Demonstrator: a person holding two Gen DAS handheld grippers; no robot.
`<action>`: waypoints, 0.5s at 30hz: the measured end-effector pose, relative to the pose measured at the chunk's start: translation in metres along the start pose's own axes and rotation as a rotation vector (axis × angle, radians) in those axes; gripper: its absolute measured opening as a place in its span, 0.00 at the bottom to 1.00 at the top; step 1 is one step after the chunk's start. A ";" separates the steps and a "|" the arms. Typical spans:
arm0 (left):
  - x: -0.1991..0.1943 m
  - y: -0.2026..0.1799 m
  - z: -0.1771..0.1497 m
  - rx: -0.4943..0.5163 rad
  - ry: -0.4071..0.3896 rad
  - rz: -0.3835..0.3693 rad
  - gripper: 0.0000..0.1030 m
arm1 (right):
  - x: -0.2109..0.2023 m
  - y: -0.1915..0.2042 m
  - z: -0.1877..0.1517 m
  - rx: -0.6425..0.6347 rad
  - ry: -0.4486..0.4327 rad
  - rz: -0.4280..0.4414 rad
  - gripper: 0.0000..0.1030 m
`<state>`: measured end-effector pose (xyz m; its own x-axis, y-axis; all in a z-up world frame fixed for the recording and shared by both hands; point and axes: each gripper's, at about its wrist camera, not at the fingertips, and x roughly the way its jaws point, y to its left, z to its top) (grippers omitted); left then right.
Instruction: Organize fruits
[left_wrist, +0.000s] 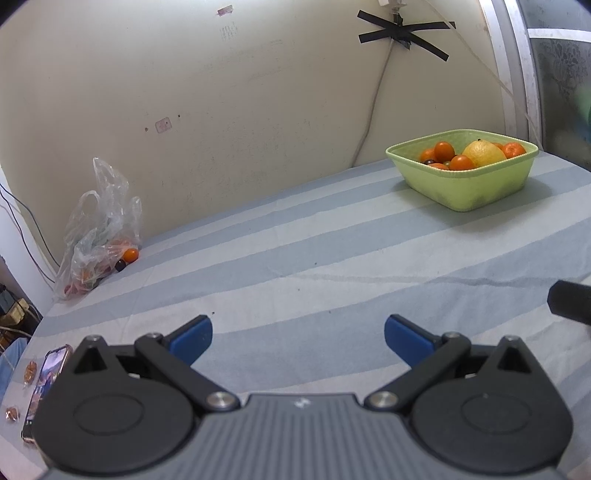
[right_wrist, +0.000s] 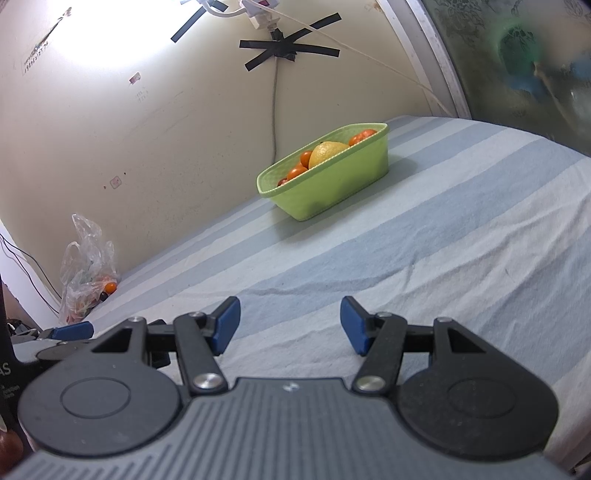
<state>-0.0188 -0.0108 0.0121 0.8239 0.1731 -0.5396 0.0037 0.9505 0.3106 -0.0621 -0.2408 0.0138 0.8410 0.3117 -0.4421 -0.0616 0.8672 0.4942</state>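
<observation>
A light green basket (left_wrist: 465, 188) (right_wrist: 332, 184) stands at the far side of the striped surface, holding several orange fruits (left_wrist: 444, 150) and one big yellow fruit (left_wrist: 483, 153) (right_wrist: 325, 152). A clear plastic bag (left_wrist: 98, 236) (right_wrist: 86, 266) leans on the wall at the far left with small orange fruits (left_wrist: 130, 254) and a dark one at its mouth. My left gripper (left_wrist: 298, 341) is open over bare cloth, nothing between its blue pads. My right gripper (right_wrist: 290, 325) is open too, empty, well short of the basket.
The blue and white striped cloth (left_wrist: 295, 258) covers the whole surface. A phone (left_wrist: 46, 384) lies at the near left edge beside small wrapped items (left_wrist: 30, 371). Cables run down the taped wall (left_wrist: 402, 33). A window frame (right_wrist: 436, 55) bounds the right.
</observation>
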 end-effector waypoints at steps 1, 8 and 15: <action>0.000 0.000 0.000 0.000 0.001 0.000 1.00 | 0.000 0.000 0.000 0.000 0.000 0.000 0.61; 0.000 0.000 0.000 0.005 0.003 0.003 1.00 | 0.000 0.000 0.000 0.000 0.003 0.003 0.61; 0.000 -0.002 -0.001 0.010 -0.001 0.009 1.00 | 0.000 -0.002 0.001 -0.003 0.001 0.008 0.61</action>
<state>-0.0197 -0.0126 0.0109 0.8244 0.1819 -0.5360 0.0013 0.9463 0.3232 -0.0617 -0.2433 0.0138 0.8398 0.3193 -0.4390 -0.0699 0.8656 0.4959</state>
